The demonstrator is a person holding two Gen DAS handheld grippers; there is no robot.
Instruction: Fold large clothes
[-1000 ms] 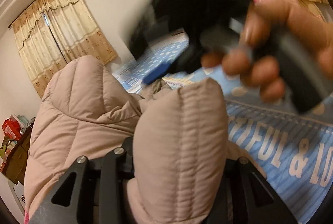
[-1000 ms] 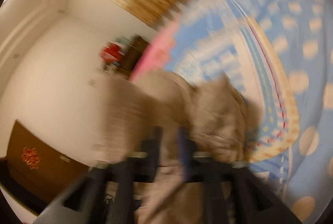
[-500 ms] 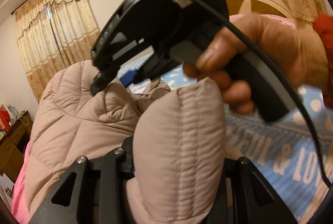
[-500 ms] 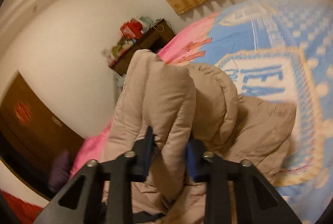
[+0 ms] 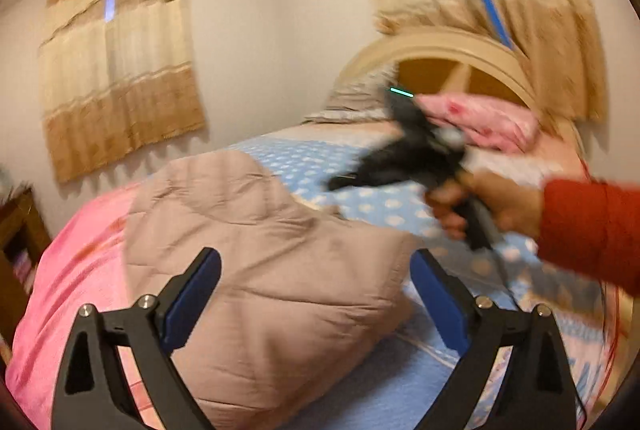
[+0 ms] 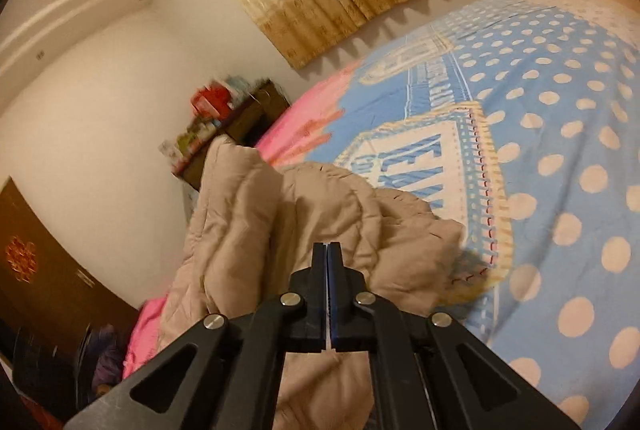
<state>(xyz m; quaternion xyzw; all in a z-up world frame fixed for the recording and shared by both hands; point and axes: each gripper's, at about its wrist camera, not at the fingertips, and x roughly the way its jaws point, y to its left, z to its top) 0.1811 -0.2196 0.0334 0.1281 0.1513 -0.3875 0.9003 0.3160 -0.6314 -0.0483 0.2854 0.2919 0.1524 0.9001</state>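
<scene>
Beige quilted coat now lying folded on the bed, no longer pinched upright in either claw as half a second ago. Left claw opening, blue pads wide apart, clear of the fabric, coat seen between them but not pressed. Right claw together, nothing between, where a puffy fold was clamped before; in the left view blurred at 2 o'clock, in a hand with a red sleeve. Coat's long axis from 5 toward 11 o'clock in the left view, far end toward the pink sheet edge; in the right view bunched, reaching from 6 toward 11 o'clock.
</scene>
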